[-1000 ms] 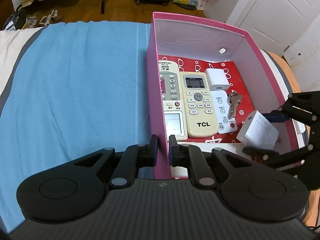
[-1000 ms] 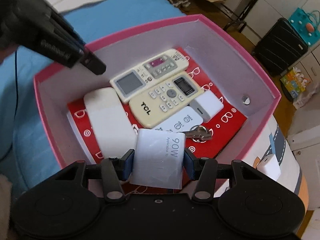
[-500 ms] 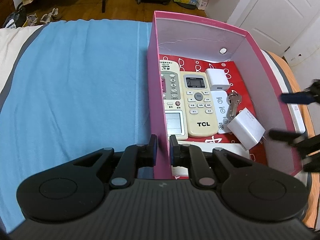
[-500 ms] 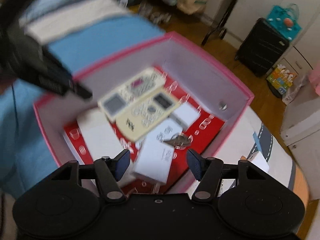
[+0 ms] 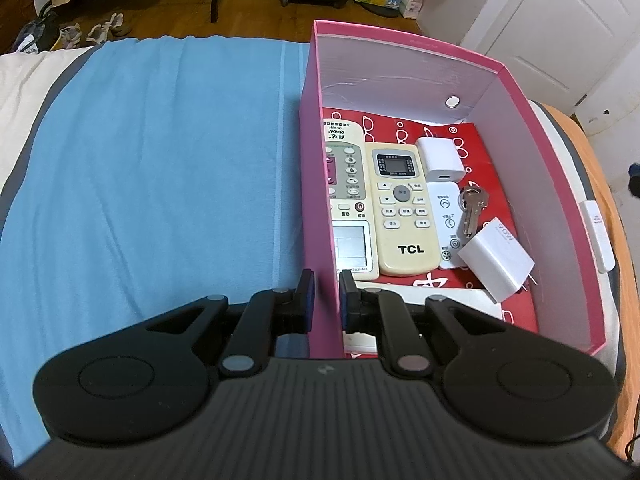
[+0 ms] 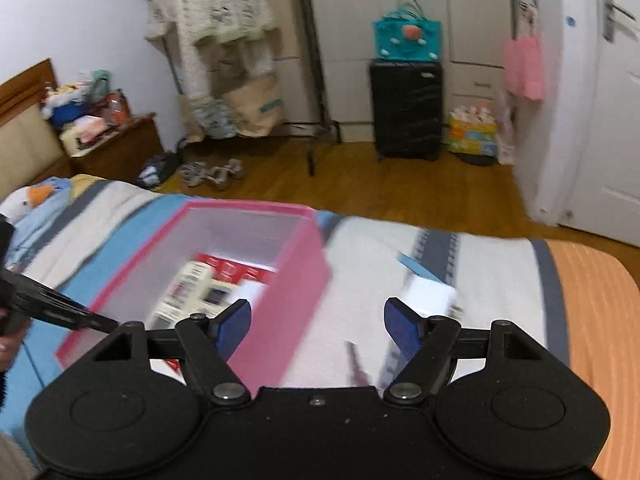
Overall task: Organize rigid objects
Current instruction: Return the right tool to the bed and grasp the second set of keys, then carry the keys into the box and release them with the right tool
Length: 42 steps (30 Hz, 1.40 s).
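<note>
A pink box [image 5: 460,56] stands on the bed. Inside lie two remotes, one cream marked TCL [image 5: 400,208], a small white remote, a small white charger cube [image 5: 440,158], keys [image 5: 472,210] and the white 90W charger [image 5: 496,258], tilted at the right. My left gripper [image 5: 326,296] is shut on the box's left wall near its front corner. My right gripper [image 6: 318,324] is open and empty, lifted above the bed to the right of the box [image 6: 280,292]. A white object [image 6: 430,294] lies on the bed beyond its right finger.
Blue bedspread [image 5: 160,160] lies left of the box; white and orange bedding [image 6: 580,300] lies right of it. A white object [image 5: 598,236] lies outside the box's right wall. Beyond the bed are wooden floor, a black suitcase [image 6: 406,108], a clothes rack and a door.
My right gripper opened and let the 90W charger drop into the box. It then drew back up and to the right, out of the box. The left gripper has kept its hold.
</note>
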{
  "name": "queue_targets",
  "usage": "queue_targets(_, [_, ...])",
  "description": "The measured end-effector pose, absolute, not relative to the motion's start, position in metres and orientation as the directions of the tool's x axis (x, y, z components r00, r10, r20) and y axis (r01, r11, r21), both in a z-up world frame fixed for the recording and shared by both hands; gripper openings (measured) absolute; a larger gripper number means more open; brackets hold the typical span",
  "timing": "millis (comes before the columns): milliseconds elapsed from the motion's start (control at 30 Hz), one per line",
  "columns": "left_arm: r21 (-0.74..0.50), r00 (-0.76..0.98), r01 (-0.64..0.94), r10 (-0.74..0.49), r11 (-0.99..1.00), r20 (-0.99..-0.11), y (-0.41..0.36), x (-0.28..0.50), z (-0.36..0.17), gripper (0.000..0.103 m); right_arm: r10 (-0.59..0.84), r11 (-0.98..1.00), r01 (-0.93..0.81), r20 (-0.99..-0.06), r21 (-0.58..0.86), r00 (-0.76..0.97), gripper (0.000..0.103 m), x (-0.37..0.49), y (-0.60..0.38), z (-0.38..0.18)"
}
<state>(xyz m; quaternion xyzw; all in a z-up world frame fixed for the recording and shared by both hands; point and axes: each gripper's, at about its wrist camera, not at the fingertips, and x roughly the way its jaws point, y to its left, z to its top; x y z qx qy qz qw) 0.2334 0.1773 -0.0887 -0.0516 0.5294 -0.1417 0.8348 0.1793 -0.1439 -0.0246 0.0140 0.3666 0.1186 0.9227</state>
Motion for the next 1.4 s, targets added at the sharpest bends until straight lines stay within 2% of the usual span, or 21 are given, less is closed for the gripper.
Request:
queue_targets(167, [-0.231, 0.407, 0.185, -0.289, 0.955, -0.867, 0.176, 0.233, -0.088, 0.012, 0.223, 0.973, -0.202, -0.691, 0.113, 0.687, 0.076, 0.185, -0.155, -0.056])
queue_targets(367, [-0.239, 0.395, 0.172, -0.290, 0.956, -0.872, 0.178, 0.235, -0.093, 0.012, 0.229, 0.968, -0.227, -0.754, 0.108, 0.615, 0.063, 0.196, -0.156, -0.105])
queue_targets(567, [-0.232, 0.404, 0.179, -0.286, 0.956, -0.869, 0.178, 0.235, -0.091, 0.012, 0.180, 0.963, -0.269, -0.807, 0.027, 0.563, 0.062, 0.209, -0.145, -0.136])
queue_targets(633, [-0.234, 0.412, 0.179, -0.289, 0.956, -0.864, 0.179, 0.234, -0.088, 0.012, 0.194, 0.960, -0.277, -0.824, 0.047, 0.532, 0.056, 0.218, -0.142, -0.145])
queue_targets(700, [-0.245, 0.419, 0.175, -0.297, 0.954, -0.858, 0.182, 0.232, -0.084, 0.011, 0.196, 0.960, -0.277, -0.818, 0.047, 0.541, 0.055, 0.223, -0.137, -0.148])
queue_targets(733, [-0.252, 0.423, 0.172, -0.302, 0.952, -0.854, 0.184, 0.232, -0.083, 0.011, 0.190, 0.960, -0.279, -0.819, 0.038, 0.541, 0.049, 0.225, -0.134, -0.148])
queue_targets(767, [-0.260, 0.427, 0.169, -0.308, 0.951, -0.850, 0.185, 0.231, -0.081, 0.010, 0.180, 0.960, -0.278, -0.820, 0.026, 0.543, 0.031, 0.226, -0.131, -0.147])
queue_targets(800, [-0.267, 0.428, 0.168, -0.314, 0.949, -0.847, 0.186, 0.231, -0.081, 0.009, 0.161, 0.963, -0.268, -0.820, 0.010, 0.549, 0.025, 0.225, -0.128, -0.144])
queue_targets(933, [-0.271, 0.436, 0.171, -0.319, 0.947, -0.842, 0.187, 0.230, -0.080, 0.008, 0.125, 0.963, -0.267, -0.799, -0.046, 0.589, 0.025, 0.212, -0.115, -0.139])
queue_targets(1133, [-0.282, 0.434, 0.158, -0.323, 0.946, -0.841, 0.188, 0.232, -0.080, 0.008, 0.172, 0.971, -0.236, -0.755, 0.023, 0.632, 0.025, 0.190, -0.112, -0.110])
queue_targets(1400, [-0.264, 0.437, 0.165, -0.310, 0.950, -0.844, 0.185, 0.230, -0.078, 0.008, 0.224, 0.966, -0.256, -0.634, 0.043, 0.740, 0.025, 0.173, -0.101, -0.043])
